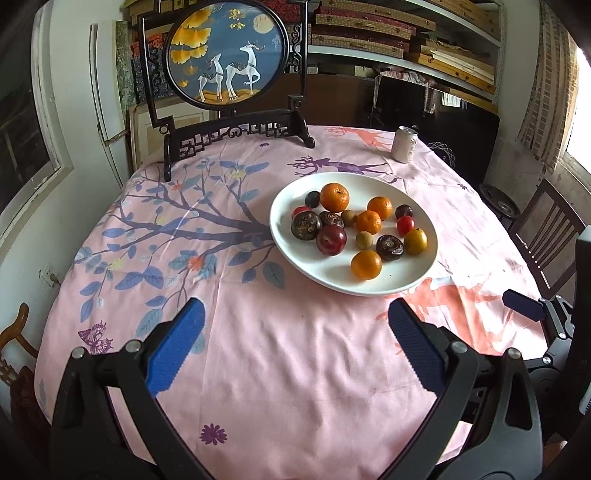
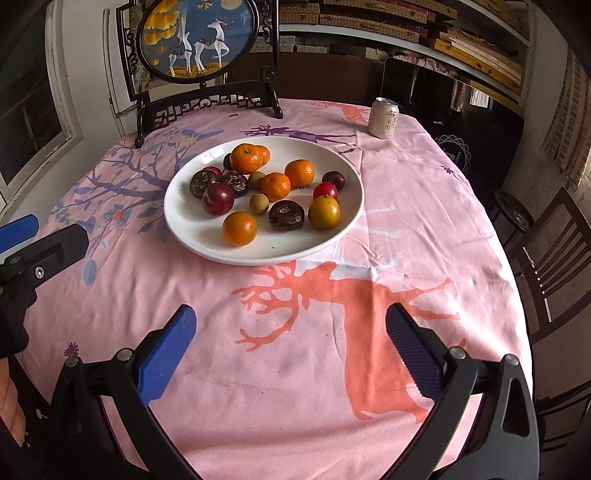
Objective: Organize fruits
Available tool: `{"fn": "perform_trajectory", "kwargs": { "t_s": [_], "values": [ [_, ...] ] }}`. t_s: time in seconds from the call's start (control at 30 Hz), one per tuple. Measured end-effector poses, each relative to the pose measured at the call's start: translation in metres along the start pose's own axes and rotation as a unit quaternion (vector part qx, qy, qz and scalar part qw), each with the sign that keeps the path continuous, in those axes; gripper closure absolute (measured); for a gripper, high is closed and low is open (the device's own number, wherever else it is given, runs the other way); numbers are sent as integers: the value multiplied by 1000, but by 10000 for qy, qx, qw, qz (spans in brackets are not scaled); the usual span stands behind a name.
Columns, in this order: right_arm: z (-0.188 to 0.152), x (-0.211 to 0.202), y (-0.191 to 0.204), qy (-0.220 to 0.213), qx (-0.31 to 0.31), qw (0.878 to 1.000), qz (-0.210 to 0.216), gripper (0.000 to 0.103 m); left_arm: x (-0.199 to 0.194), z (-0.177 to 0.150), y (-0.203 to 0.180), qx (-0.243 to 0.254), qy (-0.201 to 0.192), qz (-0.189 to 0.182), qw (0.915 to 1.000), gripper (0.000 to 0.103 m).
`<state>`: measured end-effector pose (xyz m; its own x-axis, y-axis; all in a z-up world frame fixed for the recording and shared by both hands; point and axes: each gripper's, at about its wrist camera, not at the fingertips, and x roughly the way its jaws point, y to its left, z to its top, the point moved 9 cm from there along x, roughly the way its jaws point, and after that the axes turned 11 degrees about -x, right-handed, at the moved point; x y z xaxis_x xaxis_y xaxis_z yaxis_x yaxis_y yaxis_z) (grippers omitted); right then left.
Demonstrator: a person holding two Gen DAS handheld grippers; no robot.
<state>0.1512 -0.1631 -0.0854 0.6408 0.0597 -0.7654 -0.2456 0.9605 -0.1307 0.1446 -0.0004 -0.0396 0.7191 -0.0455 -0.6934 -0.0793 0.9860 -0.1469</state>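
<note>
Centrally, on the pink printed-cloth surface before cluttered shelves, a white ceramic plate holds mixed fruits; both left tongs and right tongs gape, released.

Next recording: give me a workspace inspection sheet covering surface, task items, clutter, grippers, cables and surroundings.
Surface: round table under a pink printed cloth, wrinkled.
Task items: white plate holding all the fruit: oranges, red plums, dark ridged fruits, small tan ones, a yellow one. None on the cloth.
Clutter: drink can upright at the far edge; deer screen on a stand behind the plate.
Grippers: left gripper and right gripper both open, empty, short of the plate.
Cables: nothing seen.
Surroundings: shelves, chair, window.
</note>
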Motion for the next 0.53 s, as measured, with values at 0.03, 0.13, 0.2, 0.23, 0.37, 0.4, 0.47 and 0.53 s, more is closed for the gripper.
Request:
{"fn": "perform_trajectory", "kwargs": {
  "t_s": [0.03,0.13,0.2,0.23,0.37,0.4,0.47,0.53],
  "values": [
    [0,0,0,0,-4,10000,1,1,0,-1,0,-2,25,-16,10000,2],
    [0,-2,0,-13,-1,10000,5,1,2,-1,0,-12,67,-6,10000,2],
    [0,-2,0,-13,4,10000,10,1,4,0,1,-20,91,1,10000,2],
    [0,-1,0,-10,3,10000,8,1,4,0,1,-27,98,-5,9999,2],
    [0,-2,-1,-11,13,10000,9,1,5,0,3,-55,112,6,9999,2],
    [1,-3,-1,-10,18,10000,12,1,5,0,3,-61,107,10,9999,2],
    [1,-3,-1,-12,21,10000,17,1,5,0,4,-66,98,31,9999,2],
    [1,-3,-1,-10,24,10000,18,1,6,0,5,-71,113,25,9999,2]
  ]
}}
